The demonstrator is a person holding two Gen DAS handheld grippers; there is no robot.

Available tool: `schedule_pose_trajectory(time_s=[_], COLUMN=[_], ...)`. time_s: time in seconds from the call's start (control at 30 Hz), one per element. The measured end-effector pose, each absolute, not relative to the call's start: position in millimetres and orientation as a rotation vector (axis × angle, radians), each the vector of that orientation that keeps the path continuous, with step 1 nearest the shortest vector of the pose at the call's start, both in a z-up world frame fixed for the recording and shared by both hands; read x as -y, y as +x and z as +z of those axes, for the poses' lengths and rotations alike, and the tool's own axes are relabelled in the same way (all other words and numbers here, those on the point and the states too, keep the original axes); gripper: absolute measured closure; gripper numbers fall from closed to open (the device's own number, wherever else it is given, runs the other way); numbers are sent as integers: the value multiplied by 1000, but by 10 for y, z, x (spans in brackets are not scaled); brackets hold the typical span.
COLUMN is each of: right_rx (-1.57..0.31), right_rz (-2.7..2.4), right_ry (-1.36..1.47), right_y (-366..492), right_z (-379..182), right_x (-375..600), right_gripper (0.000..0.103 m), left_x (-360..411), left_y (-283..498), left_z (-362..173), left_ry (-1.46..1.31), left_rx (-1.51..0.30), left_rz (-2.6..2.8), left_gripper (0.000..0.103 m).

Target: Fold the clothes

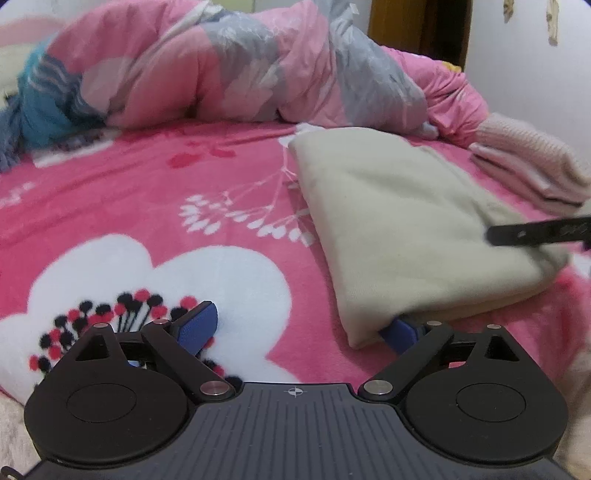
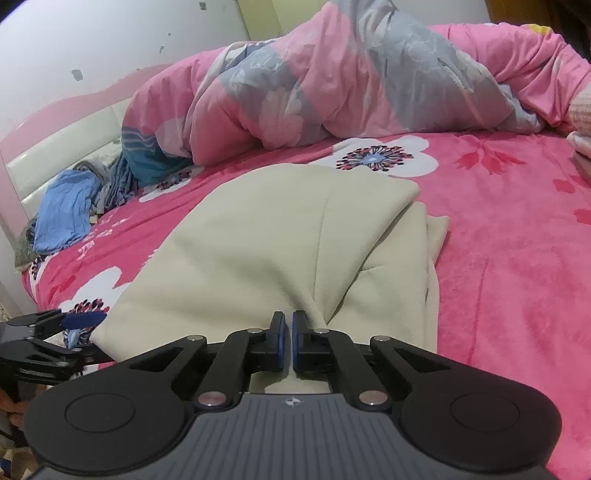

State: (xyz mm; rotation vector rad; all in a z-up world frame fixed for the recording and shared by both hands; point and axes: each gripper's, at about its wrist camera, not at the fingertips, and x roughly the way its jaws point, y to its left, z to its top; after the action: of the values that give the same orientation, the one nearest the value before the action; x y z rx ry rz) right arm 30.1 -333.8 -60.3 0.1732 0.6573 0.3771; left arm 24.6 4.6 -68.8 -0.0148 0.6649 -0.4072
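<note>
A folded beige garment [image 1: 402, 218] lies on the pink flowered bedspread [image 1: 155, 206]. My left gripper [image 1: 299, 328] is open at the garment's near corner; its right finger [image 1: 400, 334] is tucked under the cloth edge, its left finger [image 1: 197, 326] rests on the bedspread. My right gripper [image 2: 288, 332] is shut on a pinched ridge of the beige garment [image 2: 280, 236] at its near edge. The right gripper's black finger [image 1: 535, 230] shows over the garment's far side in the left wrist view. The left gripper [image 2: 59, 332] shows at the left edge of the right wrist view.
A bunched pink and grey quilt [image 1: 236, 66] lies across the back of the bed. A pale pink knitted garment [image 1: 535, 162] sits at the right. Blue clothes [image 2: 66, 210] lie by the white headboard [image 2: 66, 147]. A wooden door frame [image 1: 417, 26] stands behind.
</note>
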Motion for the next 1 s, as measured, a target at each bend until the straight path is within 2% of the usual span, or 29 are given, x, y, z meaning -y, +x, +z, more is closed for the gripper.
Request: schedule_pose_trajectory(time_s=[0.2,0.37,0.5,0.57,0.67,0.73,0.87,1.0], right_rx=[-650,-615,-499,-481,-598,-631,-639,-569], right_rz=[367,329,397,419,365,343,277,291], right_ry=[186,-6,-70,-128,-163,-89,-108,-146], right_y=[281,201,65,97,378,518,564,726], right_z=[-596,-275,20,21,-289,-479,-241,-13], right_x=[3333,3030,2826,2727,2727,2854,2779,2602], right_gripper=[103,99,99,99,99,101,99,99], left_x=[-463,-346,-73,-17,-11,-38,-55,-95], left_y=[92,188,396,481,555,580,566,552], left_z=[-391,-258,-434,-570,-700,-728,-759,-801], left_ry=[-153,-228,-210,-227,-265,-285,-266,-281], left_rx=[-661,-614,-656,-708,-757,-763,-739,-728], left_rz=[-444,-528,-543,-546,-560,-575,-604,-627], left_gripper=[10,11,24,27,24,24,24,24])
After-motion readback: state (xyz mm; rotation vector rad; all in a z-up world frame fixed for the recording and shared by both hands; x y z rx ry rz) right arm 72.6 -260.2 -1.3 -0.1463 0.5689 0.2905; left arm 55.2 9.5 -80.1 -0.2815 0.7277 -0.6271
